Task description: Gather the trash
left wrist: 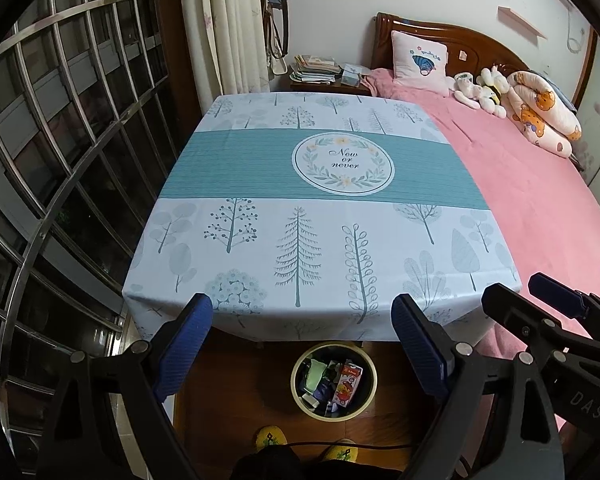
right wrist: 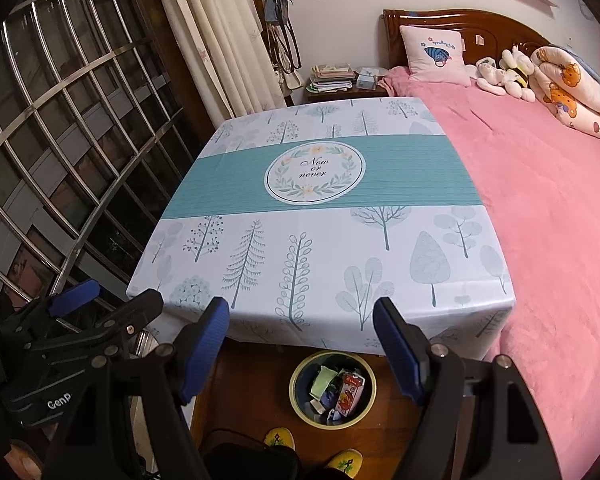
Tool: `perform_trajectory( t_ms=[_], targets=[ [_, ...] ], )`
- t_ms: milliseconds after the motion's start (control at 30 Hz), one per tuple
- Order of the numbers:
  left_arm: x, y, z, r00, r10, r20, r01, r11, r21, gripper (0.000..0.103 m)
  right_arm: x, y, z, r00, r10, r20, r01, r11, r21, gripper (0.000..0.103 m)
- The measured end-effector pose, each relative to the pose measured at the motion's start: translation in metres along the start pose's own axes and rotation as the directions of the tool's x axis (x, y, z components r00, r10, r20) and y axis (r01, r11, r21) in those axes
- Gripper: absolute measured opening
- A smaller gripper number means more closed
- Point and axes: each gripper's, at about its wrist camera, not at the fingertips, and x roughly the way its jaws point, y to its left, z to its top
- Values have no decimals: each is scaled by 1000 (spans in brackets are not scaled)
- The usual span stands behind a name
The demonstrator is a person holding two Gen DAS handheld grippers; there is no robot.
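Both sets of jaws stand spread wide with nothing between them: the left gripper and the right gripper hover side by side over the near edge of the table. Its cloth shows no litter. Below, on the floor, the bin already holds the trash, so the collecting looks finished or nearly so.

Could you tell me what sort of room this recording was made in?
It looks like a home bedroom: a bed with a pink cover and carved wooden headboard, stuffed toys by the pillow, and a bedside table stacked with books. A cloth-covered table stands beside the bed.
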Motion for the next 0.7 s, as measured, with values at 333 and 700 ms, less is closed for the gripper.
perform_trajectory(
  t_ms=[333,700],
  targets=[
    [1,2,0,1000,-7,-5,8,1000,5,90,5,-4,-1,1000,9,-10,-9,1000,-3,75],
    [4,3,0,1000,-10,-10,11,1000,20,90,5,-6,-2,1000,12,-8,-12,1000,-7,75]
  ],
)
